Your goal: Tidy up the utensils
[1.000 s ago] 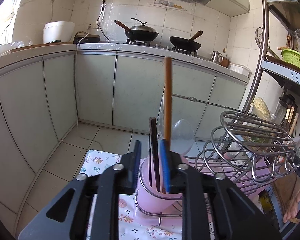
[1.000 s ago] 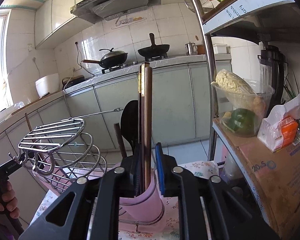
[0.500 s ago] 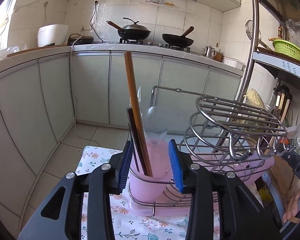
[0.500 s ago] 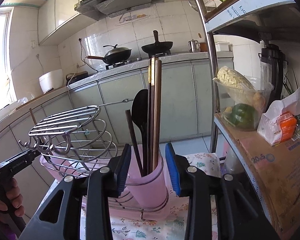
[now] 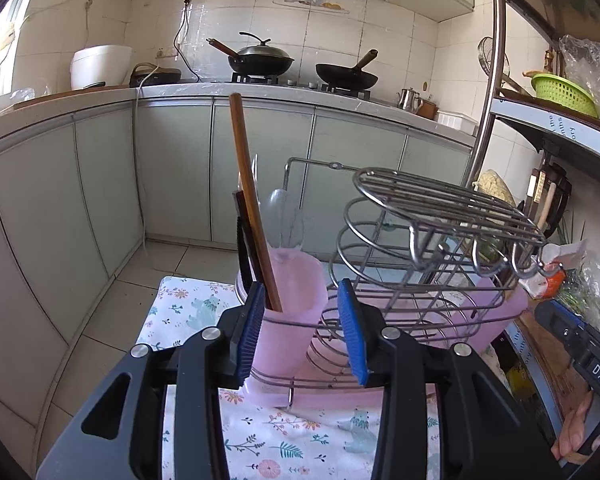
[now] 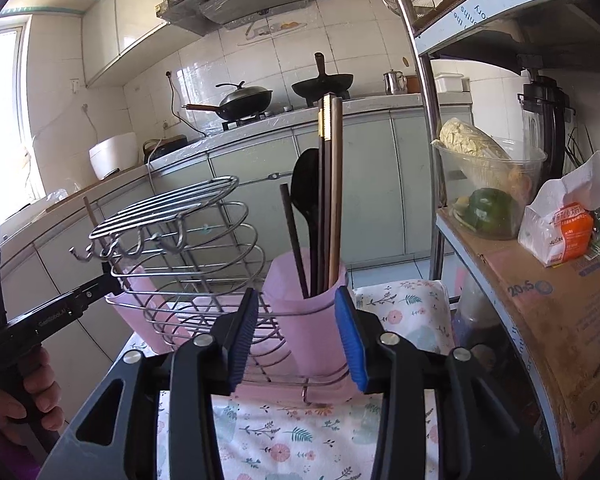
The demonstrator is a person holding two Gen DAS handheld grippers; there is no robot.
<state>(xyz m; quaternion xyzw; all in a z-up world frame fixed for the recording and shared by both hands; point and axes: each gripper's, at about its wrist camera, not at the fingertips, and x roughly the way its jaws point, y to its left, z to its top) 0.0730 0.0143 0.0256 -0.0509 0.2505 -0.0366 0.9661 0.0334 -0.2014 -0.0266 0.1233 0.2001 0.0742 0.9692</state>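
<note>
Both of your grippers have drawn back from the pink cups since a second ago, when each was closed on a utensil; the brown chopstick [image 5: 252, 204] you held in the left one now leans free inside the left pink cup [image 5: 290, 308], beside a dark utensil and a clear spoon [image 5: 286, 220]. Your left gripper [image 5: 304, 334] stands open with nothing between its blue pads [image 5: 250, 332], which flank that cup's near wall without visibly pressing it. Your right gripper [image 6: 298, 338] is likewise spread and empty, its pads either side of the right pink cup [image 6: 312, 312]. That cup holds the dark chopsticks [image 6: 330, 192] upright, with a black spoon [image 6: 306, 196] and a shorter dark stick just left of them. Both cups sit in the wire dish rack [image 6: 180, 248] on the floral cloth [image 6: 292, 440]. Your left hand [image 6: 24, 388] shows at the edge of the right wrist view.
</note>
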